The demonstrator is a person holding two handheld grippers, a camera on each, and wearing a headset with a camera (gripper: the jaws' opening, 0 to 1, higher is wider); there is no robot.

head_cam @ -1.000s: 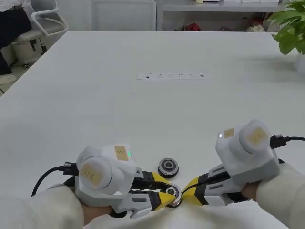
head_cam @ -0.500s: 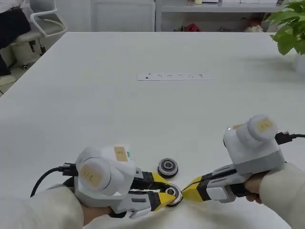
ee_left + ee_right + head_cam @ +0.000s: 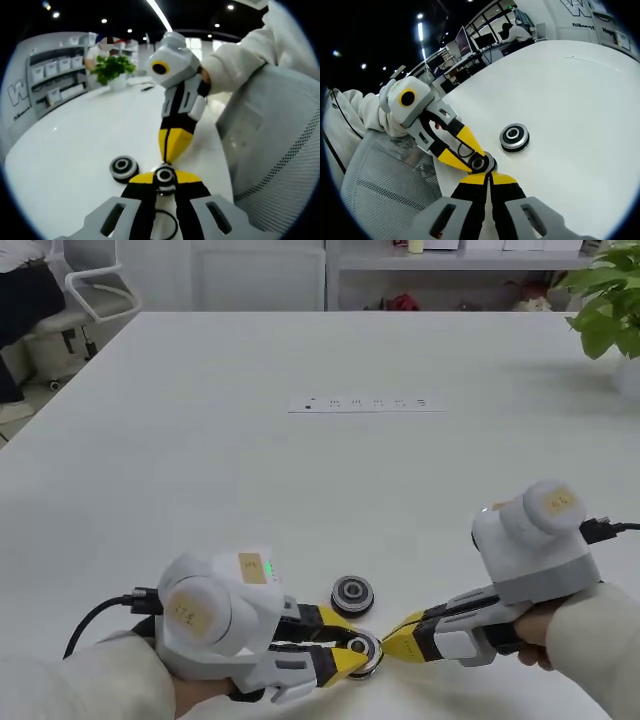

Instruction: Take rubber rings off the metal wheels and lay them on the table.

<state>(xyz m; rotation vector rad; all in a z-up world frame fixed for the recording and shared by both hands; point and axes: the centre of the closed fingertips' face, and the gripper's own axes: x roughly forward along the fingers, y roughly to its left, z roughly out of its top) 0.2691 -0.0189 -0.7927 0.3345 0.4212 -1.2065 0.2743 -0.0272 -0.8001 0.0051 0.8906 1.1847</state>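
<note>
A small metal wheel with a dark rim is at the table's near edge, and my left gripper is shut on it with its yellow jaws. In the left gripper view the wheel sits between the left gripper's tips. My right gripper comes in from the right with its jaws shut and its tips touching the wheel's rim. Whether they pinch the rubber ring I cannot tell. A second wheel with a black rubber ring lies flat on the table just behind. The right gripper view shows the same held wheel and second wheel.
A white power strip lies mid-table. A green plant stands at the far right and an office chair at the far left. A thin black loop lies under the left gripper. A mesh chair back is close behind.
The right gripper's body has lifted and swung a little to the right, while its tips stay at the wheel. The left gripper keeps its hold.
</note>
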